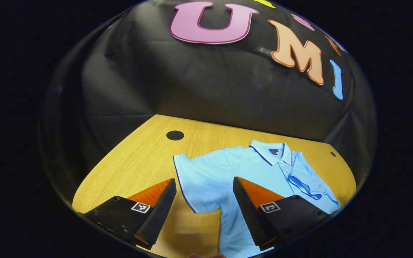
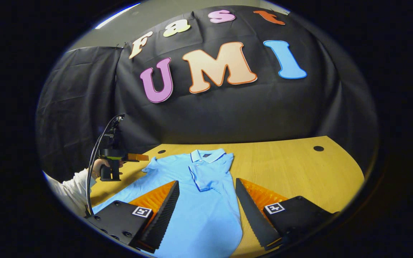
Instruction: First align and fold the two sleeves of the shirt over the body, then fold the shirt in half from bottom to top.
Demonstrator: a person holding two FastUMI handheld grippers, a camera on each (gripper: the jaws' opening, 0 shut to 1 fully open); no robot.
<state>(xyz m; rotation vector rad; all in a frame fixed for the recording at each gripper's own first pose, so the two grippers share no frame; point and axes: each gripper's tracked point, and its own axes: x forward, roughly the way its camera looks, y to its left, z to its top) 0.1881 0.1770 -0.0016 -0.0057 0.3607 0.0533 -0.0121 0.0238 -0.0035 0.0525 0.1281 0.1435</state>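
Note:
A light blue polo shirt (image 1: 213,172) lies flat on the wooden table (image 1: 134,161), collar (image 1: 273,152) toward the far wall. One sleeve (image 1: 305,188) is folded over the chest; the other sleeve (image 1: 188,179) still lies spread out to the side. My left gripper (image 1: 204,180) is open above that spread sleeve, holding nothing. In the right gripper view the shirt (image 2: 199,200) runs toward me with the folded sleeve (image 2: 206,179) on the body. My right gripper (image 2: 207,181) hovers open over the lower body. A hand holds the left gripper (image 2: 138,157) beside the spread sleeve (image 2: 152,165).
Round dark holes sit in the table top (image 1: 175,135) (image 2: 318,148). A cable (image 2: 97,157) loops up from the left gripper's handle, and a white sleeve (image 2: 68,191) reaches in from the left. Bare wood (image 2: 299,175) lies right of the shirt.

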